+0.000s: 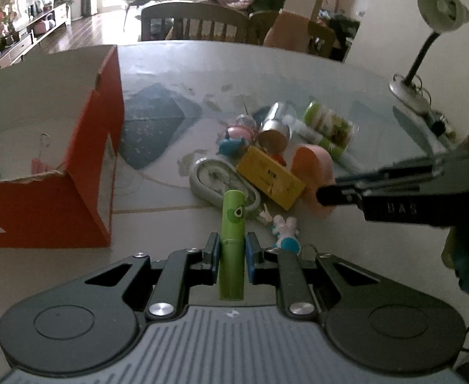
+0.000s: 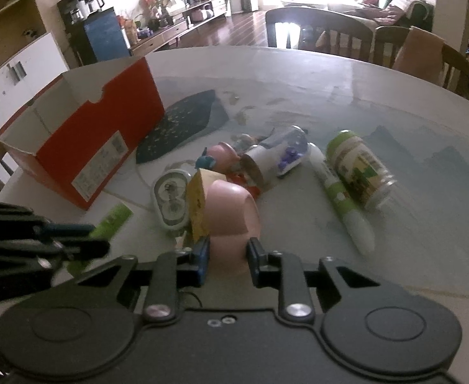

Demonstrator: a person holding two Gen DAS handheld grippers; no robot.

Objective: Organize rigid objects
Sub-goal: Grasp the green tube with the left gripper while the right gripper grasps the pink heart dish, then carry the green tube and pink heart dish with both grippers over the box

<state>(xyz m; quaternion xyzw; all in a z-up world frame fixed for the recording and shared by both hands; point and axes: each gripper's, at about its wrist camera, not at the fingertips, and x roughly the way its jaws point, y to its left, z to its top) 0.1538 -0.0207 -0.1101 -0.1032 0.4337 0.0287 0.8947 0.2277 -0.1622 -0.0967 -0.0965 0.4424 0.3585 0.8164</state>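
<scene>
The orange box [image 1: 74, 166] is standing open at the left of the table [image 1: 298, 73]. The left gripper [image 1: 231, 252] is clamping a green tube [image 1: 233, 243] upright between its pads. Right of it, the right gripper [image 2: 228, 257] is pinching a pink bowl [image 2: 231, 214] beside the yellow box [image 2: 197, 201] in the clutter

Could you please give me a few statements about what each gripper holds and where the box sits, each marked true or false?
1. The left gripper is shut on the green tube. True.
2. The right gripper is empty. False: its pads clamp the pink cup.
3. The orange box stands open at the top. True.
4. The yellow box is inside the orange box. False: it lies on the table in the pile.
5. The green-labelled jar stands upright. False: it lies on its side.
</scene>
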